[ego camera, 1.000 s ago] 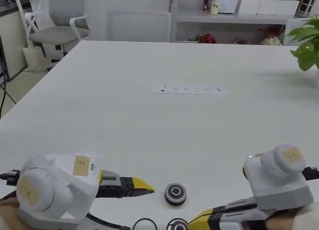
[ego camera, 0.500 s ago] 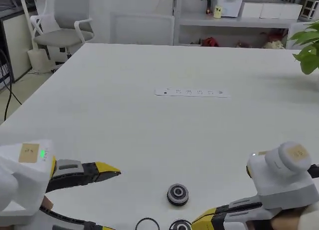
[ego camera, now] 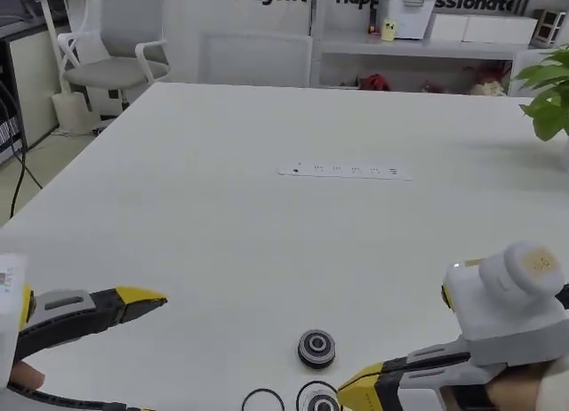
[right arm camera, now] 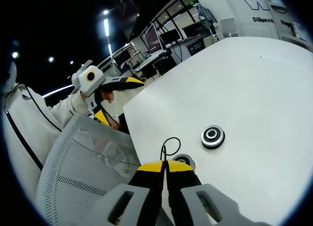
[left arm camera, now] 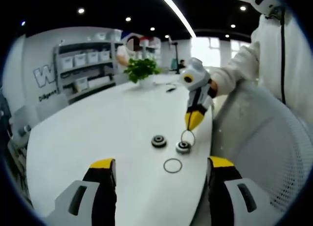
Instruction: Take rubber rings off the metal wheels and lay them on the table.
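while the right gripper (right arm camera: pixel 165 163) has its yellow fingers pressed together, a thin black rubber ring (right arm camera: pixel 171 146) is pinched at their tips and loops out just ahead of them. a metal wheel (right arm camera: pixel 183 162) lies on the white table (right arm camera: pixel 264 99) just to the right of those fingertips; whether the pinched ring touches it i cannot tell. a second wheel (right arm camera: pixel 213 136) sits farther ahead and to the right of the fingers, apart from the first, with a dark band around its rim. the left gripper (left arm camera: pixel 161 163) has its fingers spread wide and grips nothing. in its own view a loose ring (left arm camera: pixel 172 165) lies flat on the table just beyond the gap between the fingers, with both wheels and the right gripper's tips farther ahead.
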The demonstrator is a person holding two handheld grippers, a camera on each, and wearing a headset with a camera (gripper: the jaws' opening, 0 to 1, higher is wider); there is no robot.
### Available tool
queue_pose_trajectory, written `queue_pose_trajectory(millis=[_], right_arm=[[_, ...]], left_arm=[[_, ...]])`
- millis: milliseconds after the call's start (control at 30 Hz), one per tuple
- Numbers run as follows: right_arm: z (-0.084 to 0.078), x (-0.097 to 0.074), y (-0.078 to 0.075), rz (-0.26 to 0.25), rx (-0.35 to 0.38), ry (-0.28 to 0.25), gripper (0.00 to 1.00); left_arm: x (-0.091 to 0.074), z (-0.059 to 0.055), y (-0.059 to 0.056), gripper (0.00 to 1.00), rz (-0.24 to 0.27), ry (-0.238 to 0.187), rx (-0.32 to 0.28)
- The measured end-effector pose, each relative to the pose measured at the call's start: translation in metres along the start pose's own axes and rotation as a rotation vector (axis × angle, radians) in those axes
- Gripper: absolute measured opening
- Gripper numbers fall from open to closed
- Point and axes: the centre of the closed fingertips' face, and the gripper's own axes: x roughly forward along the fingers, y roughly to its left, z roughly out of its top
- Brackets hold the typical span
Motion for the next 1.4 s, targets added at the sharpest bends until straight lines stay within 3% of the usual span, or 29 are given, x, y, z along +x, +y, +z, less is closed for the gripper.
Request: queue_pose_trajectory(millis=[300,733,900,1400], right_arm=[[0.009,-0.002,0.007,0.0,-0.013,-0.019,0.0],[0.019,0.002,0.016,0.012,-0.02,-0.031,0.0],[0.021,0.007,0.018,0.022,-0.026,-0.023,0.0],[0.019,0.025,0.023,0.046,-0.026,-0.004,0.0]], left_arm=[[-0.007,-0.005,0.003,0.86,0.05,-0.019,-0.031],[-0.007,-0.012,-0.003,0.94,0.068,-0.047,-0.073],[-0.004,-0.015,-0.004,0.99,0.072,-0.034,-0.093],[-0.002,-0.015,-0.008,1.0,0.07,-0.047,-0.098]])
